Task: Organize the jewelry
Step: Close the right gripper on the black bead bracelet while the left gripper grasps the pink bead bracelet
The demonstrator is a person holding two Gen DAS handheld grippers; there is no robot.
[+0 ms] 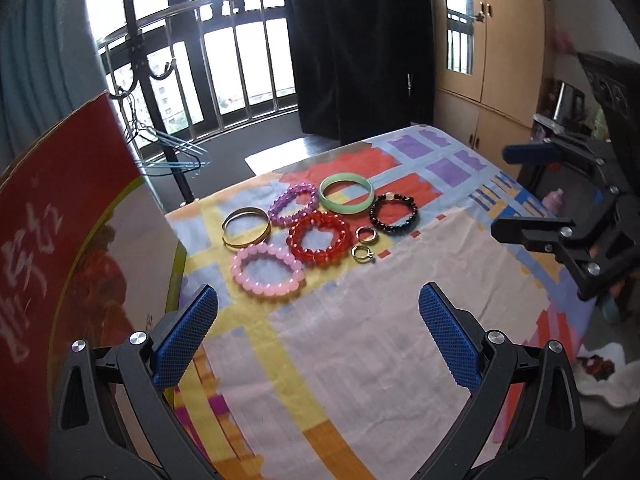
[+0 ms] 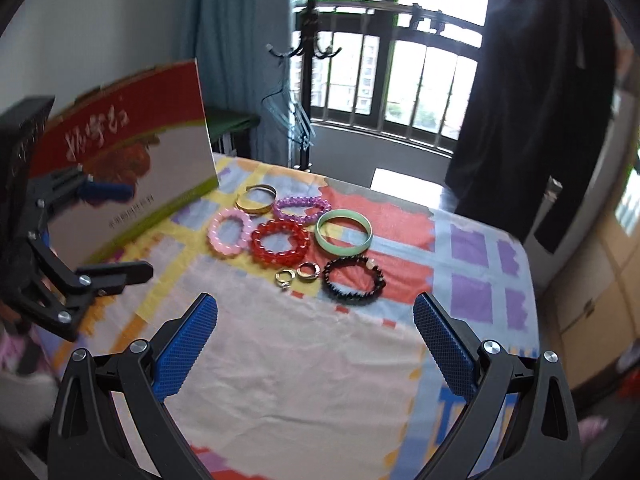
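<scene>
Jewelry lies clustered on the patterned cloth: a pink bead bracelet (image 1: 267, 273) (image 2: 231, 231), a red bead bracelet (image 1: 319, 237) (image 2: 281, 241), a purple bead bracelet (image 1: 293, 203) (image 2: 302, 207), a green bangle (image 1: 346, 193) (image 2: 344, 231), gold bangles (image 1: 245, 225) (image 2: 257, 198), a black bead bracelet (image 1: 393, 207) (image 2: 353, 278) and two rings (image 1: 365, 244) (image 2: 297, 273). My left gripper (image 1: 318, 336) is open and empty, short of the pink bracelet. My right gripper (image 2: 316, 340) is open and empty, short of the rings.
A red cardboard box (image 1: 60, 248) (image 2: 132, 160) stands at the table's left edge beside the jewelry. The cloth-covered table (image 1: 360, 340) ends at the far side before a coat rack (image 1: 160, 120), a dark hanging garment (image 1: 360, 48) and a wooden wardrobe (image 1: 488, 60).
</scene>
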